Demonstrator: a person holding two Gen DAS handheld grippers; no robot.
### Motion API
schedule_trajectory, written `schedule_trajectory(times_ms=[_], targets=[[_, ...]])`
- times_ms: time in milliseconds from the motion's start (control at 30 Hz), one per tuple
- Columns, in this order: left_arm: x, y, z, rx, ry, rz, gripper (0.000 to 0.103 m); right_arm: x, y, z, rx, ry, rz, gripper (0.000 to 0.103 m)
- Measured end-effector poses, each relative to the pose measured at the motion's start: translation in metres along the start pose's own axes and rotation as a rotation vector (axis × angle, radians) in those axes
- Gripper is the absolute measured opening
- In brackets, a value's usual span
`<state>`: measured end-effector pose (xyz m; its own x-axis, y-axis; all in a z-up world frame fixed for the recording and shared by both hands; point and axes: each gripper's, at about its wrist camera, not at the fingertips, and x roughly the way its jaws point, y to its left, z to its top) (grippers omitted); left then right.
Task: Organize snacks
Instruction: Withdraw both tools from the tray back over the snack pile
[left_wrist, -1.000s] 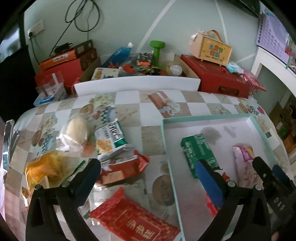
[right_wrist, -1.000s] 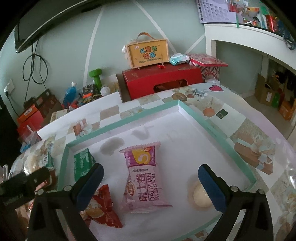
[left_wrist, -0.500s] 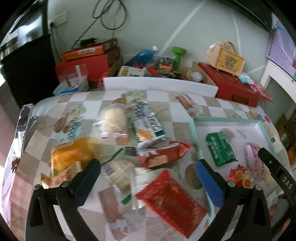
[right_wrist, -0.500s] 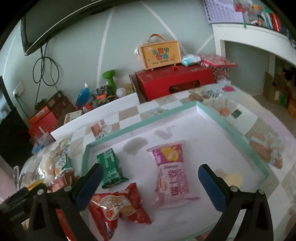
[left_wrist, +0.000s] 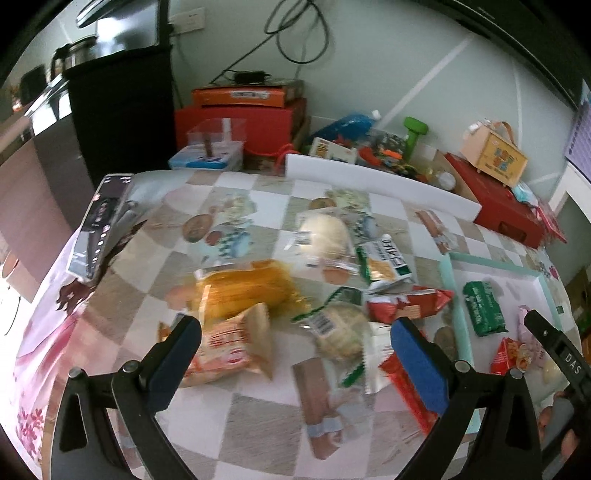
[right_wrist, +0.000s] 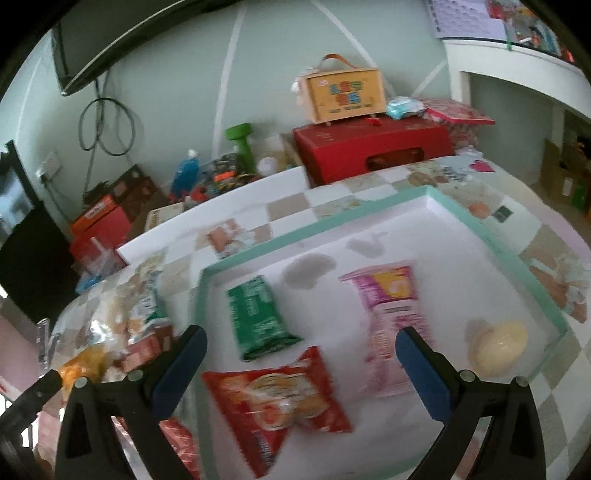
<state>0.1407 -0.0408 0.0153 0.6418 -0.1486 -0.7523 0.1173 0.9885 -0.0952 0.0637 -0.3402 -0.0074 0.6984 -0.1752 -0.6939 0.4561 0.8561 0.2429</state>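
My left gripper (left_wrist: 295, 354) is open and empty above loose snacks on the checked tablecloth: a yellow pack (left_wrist: 247, 291), an orange-white pack (left_wrist: 232, 347), a pale bun in clear wrap (left_wrist: 340, 332), a round bun (left_wrist: 325, 232), a green-white pack (left_wrist: 384, 258) and a red pack (left_wrist: 410, 306). My right gripper (right_wrist: 301, 365) is open and empty above the teal-rimmed white tray (right_wrist: 491, 243), which holds a green pack (right_wrist: 258, 317), a red pack (right_wrist: 280, 402), a pink pack (right_wrist: 391, 321) and a pale bun (right_wrist: 498, 347). The tray also shows in the left wrist view (left_wrist: 458, 317).
A remote-like device (left_wrist: 99, 229) lies at the table's left edge. Behind the table stand red boxes (right_wrist: 373, 147), a yellow carry box (right_wrist: 343, 92), a green dumbbell (right_wrist: 240, 144), a blue bottle (right_wrist: 184, 177) and a white foam board (left_wrist: 380, 184).
My left gripper has swung left, away from the tray and over the loose snack pile. My right gripper has drawn back and left, so more of the tray's left side shows.
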Motion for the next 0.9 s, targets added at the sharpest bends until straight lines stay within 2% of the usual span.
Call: schedule_trajectory(times_ms=[200,400,633,800,900], targets=[[-0.005,0.028,-0.007,-0.055,0.008,0.020,0.102,-0.010,0.036,-0.006,-0.118,-0.007,0.032,0.103],[-0.009,0.052,-0.010,-0.099,0.009,0.048,0.102,-0.017,0.079,-0.018,-0.226,0.015,0.175,0.103],[-0.005,0.072,-0.014,-0.114,0.038,0.062,0.102,-0.007,0.123,-0.044,-0.358,0.100,0.229,0.103],[0.009,0.081,-0.019,-0.123,0.090,0.064,0.102,0.004,0.139,-0.061,-0.417,0.167,0.268,0.103],[0.014,0.087,-0.021,-0.139,0.110,0.065,0.102,0.013,0.141,-0.067,-0.431,0.204,0.260,0.103]])
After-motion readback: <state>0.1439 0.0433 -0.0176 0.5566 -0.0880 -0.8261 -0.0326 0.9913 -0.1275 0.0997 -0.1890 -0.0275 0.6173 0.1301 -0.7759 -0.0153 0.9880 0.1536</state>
